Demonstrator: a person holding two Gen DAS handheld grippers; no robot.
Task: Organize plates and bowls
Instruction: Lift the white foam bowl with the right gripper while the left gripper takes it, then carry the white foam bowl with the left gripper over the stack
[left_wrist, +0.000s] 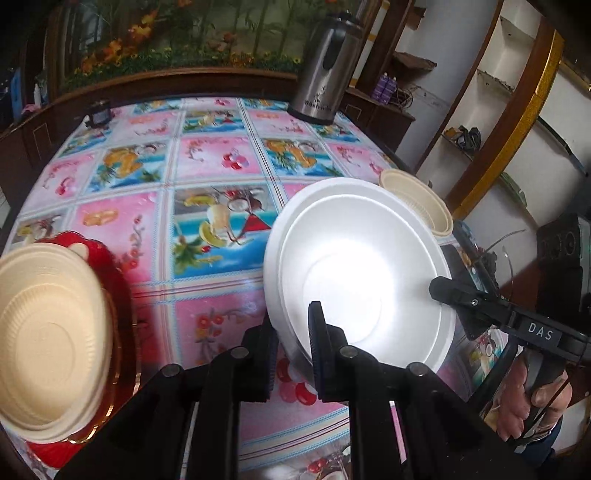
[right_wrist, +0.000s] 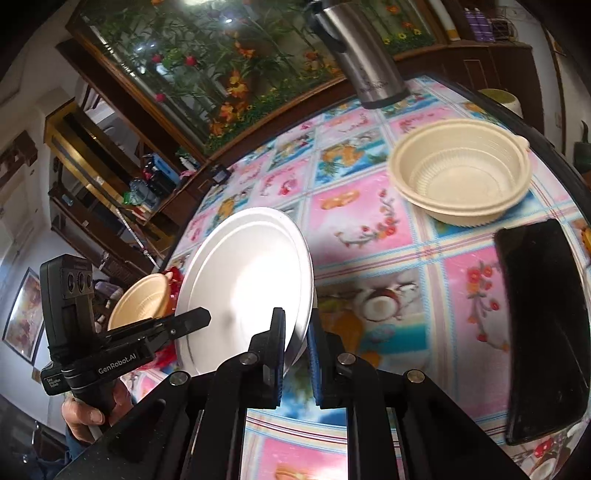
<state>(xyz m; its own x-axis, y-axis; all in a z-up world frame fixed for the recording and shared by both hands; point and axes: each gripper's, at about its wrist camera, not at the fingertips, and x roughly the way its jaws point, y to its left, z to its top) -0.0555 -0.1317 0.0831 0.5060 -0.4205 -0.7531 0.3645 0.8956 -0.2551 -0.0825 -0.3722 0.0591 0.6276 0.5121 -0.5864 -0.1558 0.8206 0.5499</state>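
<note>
Both grippers, left gripper (left_wrist: 293, 354) and right gripper (right_wrist: 297, 360), are clamped on opposite rims of the tilted white plate (left_wrist: 354, 273), lying between them

Each wrist camera looks down along its claw, close over the table (left_wrist: 221, 155), both sharing the white plate (left_wrist: 354, 258).

Setting: home dining or living room. Evidence: table under a glossy tablecloth (left_wrist: 207, 177) printed with fruit and flower squares; steel thermos jug (left_wrist: 325, 70) at its far edge; long glass-fronted tank (right_wrist: 207, 62) of artificial flowers and bamboo in a dark wood surround; curved white shelving with gold trim (left_wrist: 517, 122); framed picture (right_wrist: 26, 314) on a wall; cluttered wooden shelves (right_wrist: 110, 177).
</note>
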